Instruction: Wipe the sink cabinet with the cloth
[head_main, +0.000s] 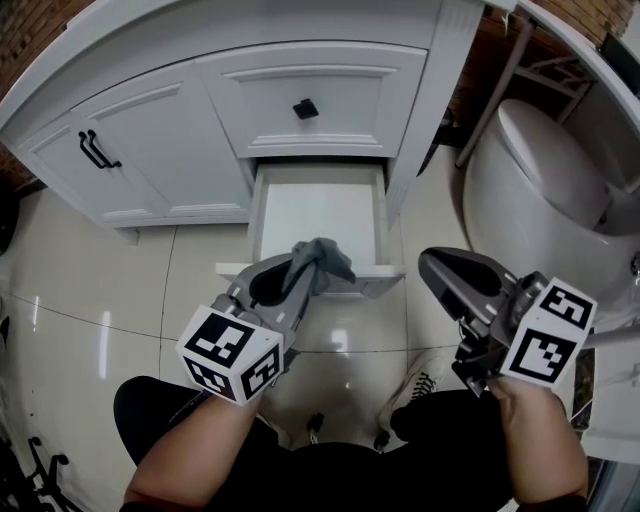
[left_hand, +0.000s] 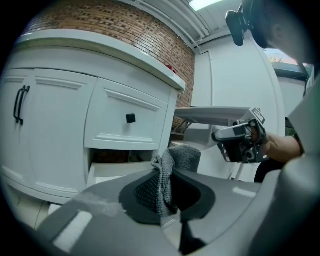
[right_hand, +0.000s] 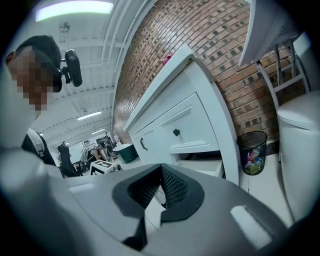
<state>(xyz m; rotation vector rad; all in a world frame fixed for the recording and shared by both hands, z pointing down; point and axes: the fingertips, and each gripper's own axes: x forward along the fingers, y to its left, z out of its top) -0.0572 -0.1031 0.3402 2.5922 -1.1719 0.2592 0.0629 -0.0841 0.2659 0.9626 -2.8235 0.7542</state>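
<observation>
The left gripper (head_main: 292, 278) is clenching the grey cloth (head_main: 325, 260) just over the open drawer (head_main: 315, 215) of the sink cabinet (head_main: 330, 100), the right gripper (head_main: 447, 270) is hanging pinched shut on nothing, so wiping looks about to start and is calling for cloth pressed to a panel.

Head view looks steeply down; gripper views share the cabinet (left_hand: 55, 125).

Tiled floor (head_main: 120, 300), sink cabinet (head_main: 200, 130) and toilet (head_main: 540, 180) standing on it
</observation>
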